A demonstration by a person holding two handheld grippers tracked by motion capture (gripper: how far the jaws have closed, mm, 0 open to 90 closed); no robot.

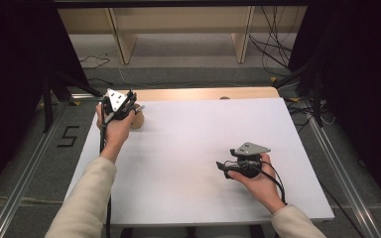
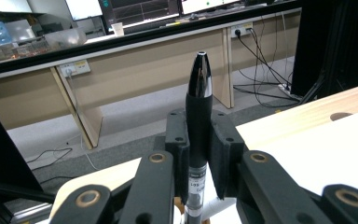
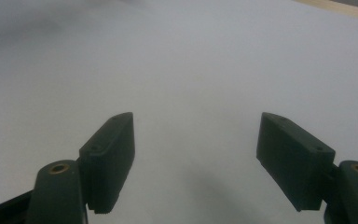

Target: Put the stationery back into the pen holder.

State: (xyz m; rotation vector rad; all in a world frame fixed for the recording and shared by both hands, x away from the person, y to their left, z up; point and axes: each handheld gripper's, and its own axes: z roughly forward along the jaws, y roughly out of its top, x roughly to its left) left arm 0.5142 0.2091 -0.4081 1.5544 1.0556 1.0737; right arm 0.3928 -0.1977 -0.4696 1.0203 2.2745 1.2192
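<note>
Desk [image 1: 198, 148] surface is a white sheet over a wooden top, whose bare wood shows as a strip along the far edge at 12 o'clock, with a dark round hole [image 1: 224, 97] in it. The whole middle of the sheet lies open between the two hands. Metal rails [image 1: 27, 168] run along the floor on both sides, and a floor mark "5" [image 1: 67, 136] sits at 9 o'clock.

The left gripper [image 1: 129, 105] is at the far left corner, about 10 o'clock, close to the sheet's left edge. In the left gripper view its jaws are closed on a black pen [image 2: 198, 116], clamped between the two pads and standing upright, its glossy tapered tip pointing up past them. A small tan wooden thing [image 1: 138, 119] sits just beside that gripper; whether it is a holder I cannot tell.

The right gripper [image 1: 223, 167] rests in the hand at about 4 o'clock, well apart from the pen. In the right gripper view its jaws stand wide open over bare white sheet, gripping nothing.
</note>
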